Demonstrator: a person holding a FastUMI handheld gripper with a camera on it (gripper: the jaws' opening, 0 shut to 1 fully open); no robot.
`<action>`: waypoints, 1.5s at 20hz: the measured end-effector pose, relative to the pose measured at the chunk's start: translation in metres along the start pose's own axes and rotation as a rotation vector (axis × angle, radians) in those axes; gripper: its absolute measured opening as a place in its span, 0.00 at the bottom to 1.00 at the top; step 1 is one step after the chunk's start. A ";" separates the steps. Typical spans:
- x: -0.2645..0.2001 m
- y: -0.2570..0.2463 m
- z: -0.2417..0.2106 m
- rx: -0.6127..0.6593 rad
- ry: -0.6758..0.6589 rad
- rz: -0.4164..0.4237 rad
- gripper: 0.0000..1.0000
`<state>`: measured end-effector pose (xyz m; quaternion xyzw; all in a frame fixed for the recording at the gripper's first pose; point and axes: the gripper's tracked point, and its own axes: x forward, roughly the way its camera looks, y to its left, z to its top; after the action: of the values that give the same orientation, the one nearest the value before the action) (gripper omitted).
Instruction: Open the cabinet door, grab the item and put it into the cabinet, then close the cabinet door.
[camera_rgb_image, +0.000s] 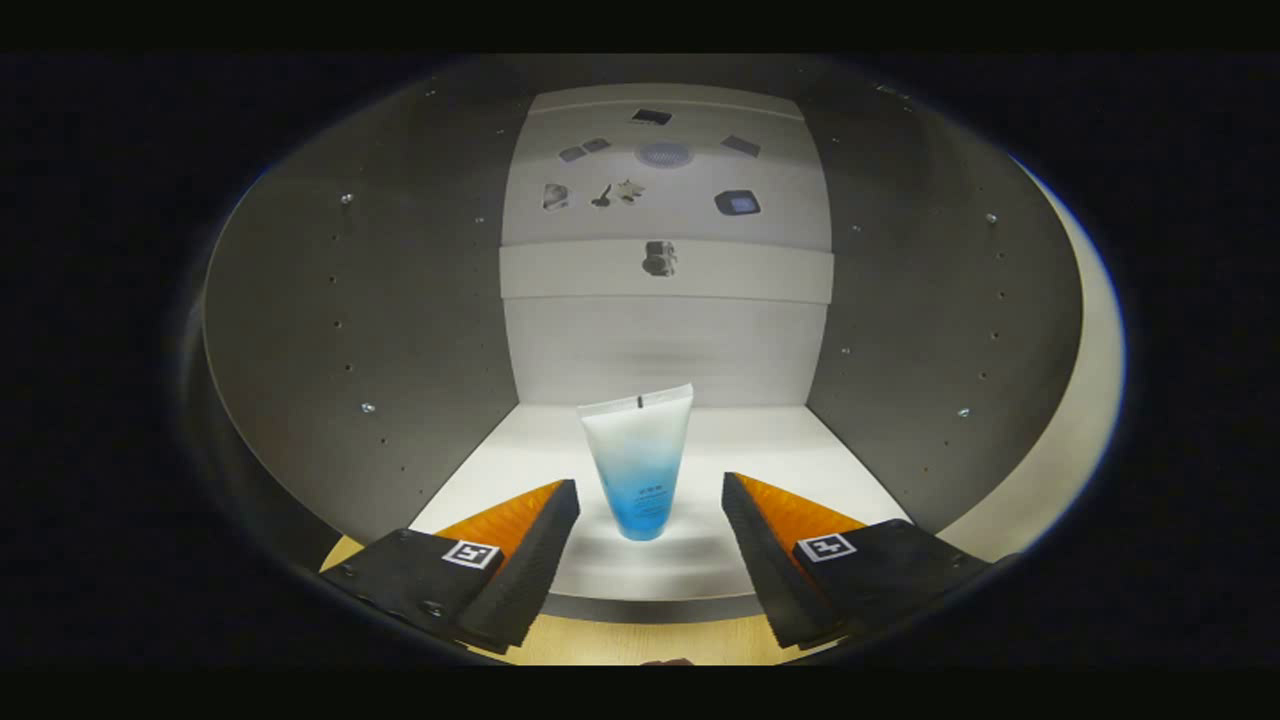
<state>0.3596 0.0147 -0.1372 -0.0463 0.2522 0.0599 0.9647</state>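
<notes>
Blue tube (638, 460) between spread hand-held gripper (650, 525)

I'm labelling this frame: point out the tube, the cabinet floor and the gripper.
White-to-blue plastic tube (638, 470): gripper view, mid-body.
White cabinet floor (800, 450): gripper view, bare patch right of tube.
Gripper (650, 520): gripper view, open, midway between fingertips.

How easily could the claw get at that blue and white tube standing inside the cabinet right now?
Probably easily: the claw is open, and the tube stands upright on the cabinet floor just ahead, between the fingers, with nothing between them and the tube.
</notes>
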 end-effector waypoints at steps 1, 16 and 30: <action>-0.009 0.001 0.004 0.001 -0.013 0.006 0.94; -0.248 -0.002 0.071 -0.038 -0.312 0.058 0.96; -0.437 -0.116 0.034 0.021 -0.378 -0.038 0.96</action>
<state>0.0137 -0.1358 0.1146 -0.0287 0.0661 0.0467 0.9963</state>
